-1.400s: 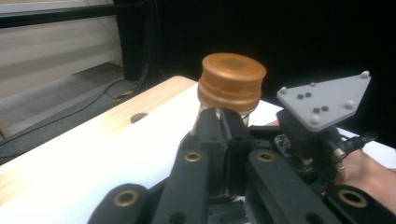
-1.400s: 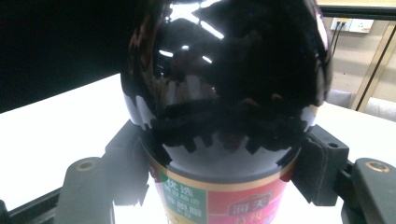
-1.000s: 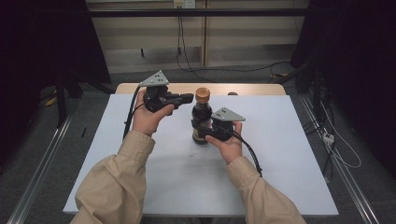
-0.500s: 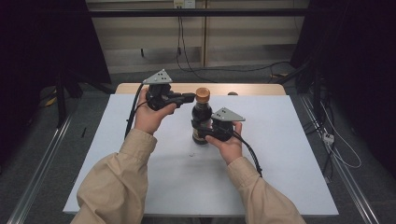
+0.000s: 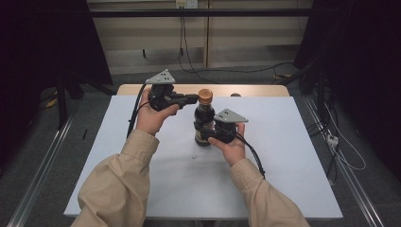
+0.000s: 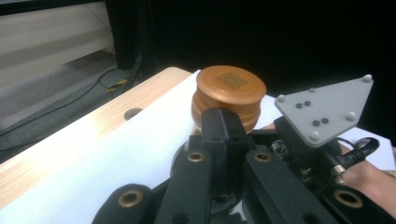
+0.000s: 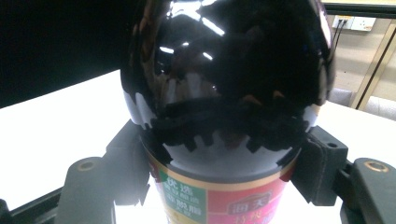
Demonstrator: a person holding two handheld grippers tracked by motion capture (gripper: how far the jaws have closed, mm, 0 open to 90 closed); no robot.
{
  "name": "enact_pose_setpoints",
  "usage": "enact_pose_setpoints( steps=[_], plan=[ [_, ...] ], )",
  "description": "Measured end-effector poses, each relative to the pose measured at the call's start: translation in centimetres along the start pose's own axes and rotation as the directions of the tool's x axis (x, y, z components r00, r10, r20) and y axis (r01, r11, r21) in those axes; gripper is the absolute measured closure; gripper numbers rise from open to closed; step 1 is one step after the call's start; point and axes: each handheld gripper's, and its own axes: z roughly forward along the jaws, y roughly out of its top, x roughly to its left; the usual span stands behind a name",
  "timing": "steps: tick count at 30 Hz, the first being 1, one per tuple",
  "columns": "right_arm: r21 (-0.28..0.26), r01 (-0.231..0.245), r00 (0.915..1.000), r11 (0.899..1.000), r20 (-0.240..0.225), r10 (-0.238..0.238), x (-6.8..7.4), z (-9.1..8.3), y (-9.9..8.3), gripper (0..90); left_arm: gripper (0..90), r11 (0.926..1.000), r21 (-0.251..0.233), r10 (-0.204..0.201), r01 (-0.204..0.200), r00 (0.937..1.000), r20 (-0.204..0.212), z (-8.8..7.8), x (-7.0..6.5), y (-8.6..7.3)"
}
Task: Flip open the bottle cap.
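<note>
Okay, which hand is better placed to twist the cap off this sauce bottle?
Left, probably. The left tool is shut with its tips right at the copper cap, level with the neck. The right tool is already clamped on the sauce bottle lower body, steadying it upright on the table.

— How are the two arms set?

— Both forearms, in tan sleeves, are brought in from the near edge of the table. The left gripper (image 5: 191,98) is held level in a raised hand, nearer the far edge; its jaws are pressed together at the tips.

— And the other?

— The right gripper (image 5: 204,135) is held lower, near the table's middle, jaws drawn in and clamped on something dark; the pads seem pressed flat, though they are partly hidden.
</note>
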Motion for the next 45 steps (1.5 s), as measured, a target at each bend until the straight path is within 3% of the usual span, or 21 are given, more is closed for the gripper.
enact_pose_setpoints(
  steps=[13, 24, 27, 29, 32, 37, 38, 39, 40, 42, 43, 45],
  plan=[
    [-0.003, 0.02, 0.9996, 1.0, 0.022, -0.02, 0.1, 0.1, -0.2, 31.5, 90.0, 0.9999, 0.002, 0.014, -0.014, 0.9996, -0.024, 0.2, -0.2, 0.3],
    [-0.009, 0.017, 0.9998, 1.0, 0.014, -0.016, -0.1, 0.1, -0.5, 31.4, 90.0, 0.9998, -0.011, 0.018, -0.019, 0.9993, -0.032, 0.6, -0.5, 0.3],
    [0.004, 0.042, 0.9988, 0.999, 0.025, -0.042, -0.1, 0.1, -0.5, 30.8, 90.0, 0.9995, -0.003, 0.03, -0.03, 0.9991, -0.029, 0.9, -0.7, 0.6],
    [-0.006, 0.003, 0.9999, 1.0, 0.01, -0.003, -0.4, 0.0, -0.7, 31.0, 90.0, 0.9997, 0.0, 0.024, -0.024, 0.9994, -0.024, 1.0, -0.8, 0.7],
    [-0.003, -0.013, 0.9999, 1.0, 0.006, 0.013, -0.5, 0.0, -0.9, 30.9, 90.0, 0.9997, -0.005, 0.023, -0.023, 0.9995, -0.019, 1.1, -0.7, 0.7],
    [-0.002, -0.006, 0.9999, 1.0, 0.011, 0.006, -0.4, 0.3, -1.1, 30.8, 90.0, 0.9997, -0.003, 0.025, -0.025, 0.9993, -0.029, 0.9, -0.5, 0.6],
    [0.001, -0.014, 0.9999, 1.0, 0.007, 0.014, -0.4, 0.3, -1.1, 30.8, 90.0, 0.9991, -0.038, 0.018, -0.019, 0.9995, -0.027, 0.8, -0.5, 0.6],
    [0.005, -0.019, 0.9998, 1.0, 0.003, 0.019, -0.4, 0.4, -1.2, 30.5, 90.0, 0.9879, -0.151, -0.034, 0.033, 0.9994, 0.001, 0.0, -0.5, 1.1],
    [0.026, -0.039, 0.9991, 0.999, -0.016, 0.04, -0.3, 0.6, -1.4, 30.3, 90.0, 0.9798, -0.196, -0.038, 0.038, 0.9993, -0.001, -0.7, -0.6, 1.9],
    [0.015, -0.001, 1.0, 1.0, -0.008, 0.001, 0.4, 0.9, -1.7, 30.2, 90.0, 0.9927, -0.119, 0.017, -0.022, 0.999, -0.042, -1.0, -1.1, 3.5],
    [0.01, 0.04, 0.9992, 0.999, 0.006, -0.04, 1.0, 1.2, -1.6, 30.0, 90.0, 0.9954, -0.089, 0.03, -0.034, 0.9988, -0.039, -1.0, -1.3, 4.0],
    [0.023, 0.079, 0.9969, 0.997, 0.004, -0.079, 1.6, 1.4, -1.4, 29.8, 90.0, 0.9969, -0.055, 0.052, -0.056, 0.9966, -0.064, -1.3, -1.4, 4.1]
  ],
)
